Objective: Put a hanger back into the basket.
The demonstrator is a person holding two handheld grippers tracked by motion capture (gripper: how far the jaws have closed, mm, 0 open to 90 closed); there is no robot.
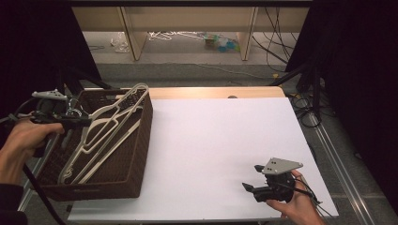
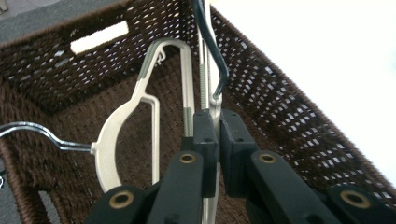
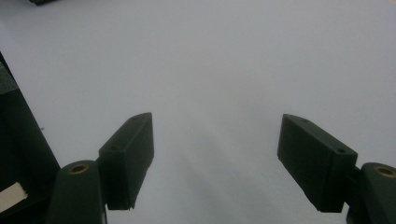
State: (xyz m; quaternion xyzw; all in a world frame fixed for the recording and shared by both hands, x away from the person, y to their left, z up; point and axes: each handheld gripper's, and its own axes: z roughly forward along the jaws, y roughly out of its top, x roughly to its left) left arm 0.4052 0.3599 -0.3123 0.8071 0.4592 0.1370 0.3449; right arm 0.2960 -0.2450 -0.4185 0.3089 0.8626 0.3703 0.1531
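White tabletop [image 1: 211, 154], bare and matte across most of its width, with a strip of pale wood showing along the far edge. Brown woven basket [image 1: 136, 154] at the left edge, reaching from near the far-left corner down to the near-left corner, holding several cream hangers [image 1: 101, 140] leaning diagonally, their tops poking over the far rim. Left gripper [image 1: 87, 121] above the basket's far-left part, held in a hand [image 1: 21, 143] coming in from the left edge; fingers [image 2: 205, 135] shut tight on the thin neck of one hanger [image 2: 208, 100], its dark wire hook rising just above the pads. Beside it, another cream hanger [image 2: 121, 135] with a chrome hook lying against the basket's inner wall. Right gripper [image 1: 251, 178] low over the near-right corner, in a hand [image 1: 295, 204], pointing toward the left; fingers [image 3: 128, 156] standing wide apart with only white surface between them. Beyond the far edge, grey floor, light wooden shelf legs, loose cables and a few small coloured bits on the ground. Black curtains at both sides, cables trailing down by the right edge.
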